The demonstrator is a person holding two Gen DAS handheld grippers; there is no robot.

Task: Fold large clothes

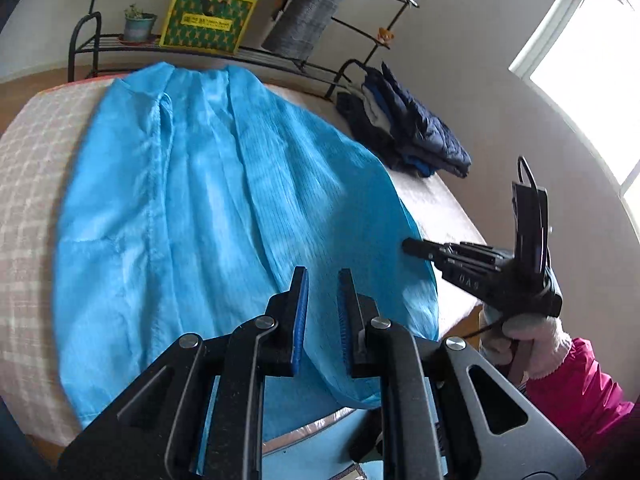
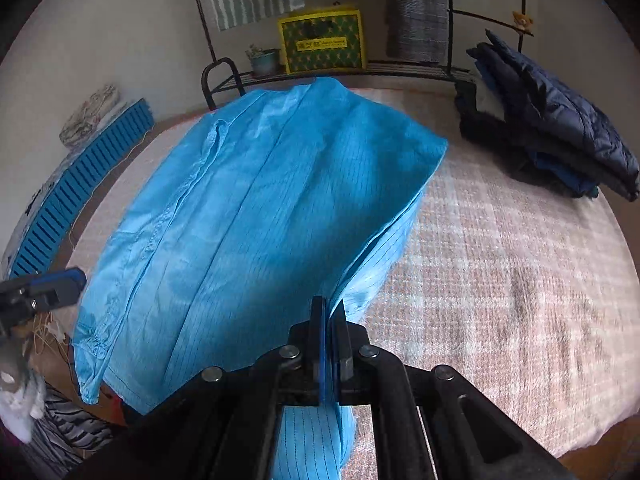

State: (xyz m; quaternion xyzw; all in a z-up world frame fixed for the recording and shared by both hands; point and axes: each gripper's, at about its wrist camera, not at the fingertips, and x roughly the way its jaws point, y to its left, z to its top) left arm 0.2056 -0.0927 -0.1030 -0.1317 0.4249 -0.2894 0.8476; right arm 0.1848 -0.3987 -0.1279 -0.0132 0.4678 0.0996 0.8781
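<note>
Two grippers [image 1: 323, 312] [image 2: 329, 332] are pinching the blue coat [image 1: 208, 200]; both should be lifting evenly toward twelve o'clock.

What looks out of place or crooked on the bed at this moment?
Nothing is spilled or damaged. The blue garment lies slanted across the checked bed cover, its near edge lifted, and the dark folded clothes sit apart.

Right claw [image 1: 412, 247]: pale letters on its black body, seen from the left wrist view, reading roughly "DAS". Green-and-yellow box [image 1: 208, 20] on the rack: yellow label strip with print, too small and blurred to read.
</note>
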